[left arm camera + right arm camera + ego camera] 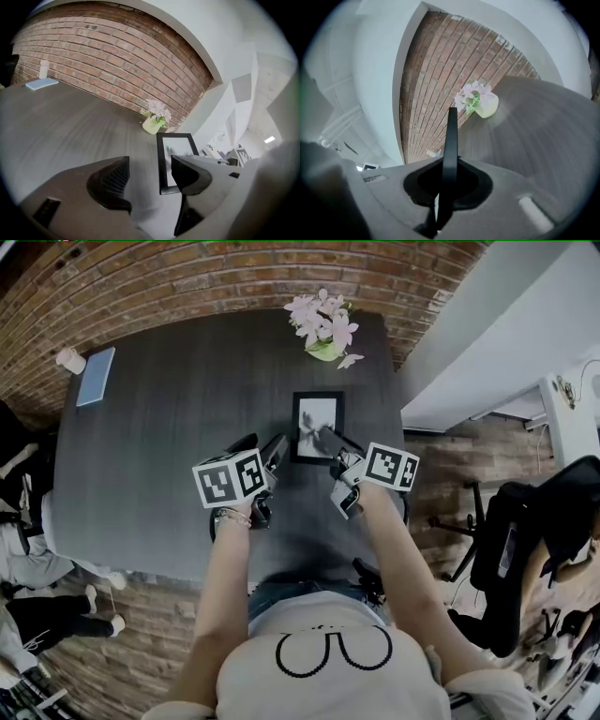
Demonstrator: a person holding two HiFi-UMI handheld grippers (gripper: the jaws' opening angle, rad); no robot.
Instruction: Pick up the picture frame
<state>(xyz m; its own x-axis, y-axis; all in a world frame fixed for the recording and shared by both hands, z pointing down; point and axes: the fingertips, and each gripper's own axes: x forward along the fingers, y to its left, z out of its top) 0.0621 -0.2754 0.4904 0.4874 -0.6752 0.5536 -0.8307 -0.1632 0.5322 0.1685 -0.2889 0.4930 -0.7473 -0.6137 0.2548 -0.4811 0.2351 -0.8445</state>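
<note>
The picture frame (316, 418) is sitting in the middle of the head view, a black rectangle over the dark grey surface (159, 446). It is showing a pale picture with a dark shape that is too blurred to read. Whether the frame is touching the surface cannot be told.

The right tongs (330, 444) are clenching the frame at its lower right edge. In the right gripper view the frame (451, 131) is standing edge-on as a thin black blade, with both jaws pressing on it from either side.

The left tongs (262, 448) are hanging released just beside the frame's left edge. In the left gripper view the two jaws are standing well apart with nothing pinched, and the frame is showing beyond them, partly behind the jaw at the right.

Each pair of tongs is carrying a cube with black-and-white square markers, the left cube (230, 479) at centre left and the right cube (391, 467) at centre right. The markers are showing block patterns only, not letters.

A pale green vase of pink flowers (323, 329) is standing at the top centre, near the far edge of the surface and apart from the frame. A blue notebook (96, 376) and a white cup (70, 359) are lying at the upper left, well apart from everything else. A red brick wall (117, 61) is running behind the surface. The person's white shirt is bearing a dotted outline drawing (333, 652) at the bottom centre.
</note>
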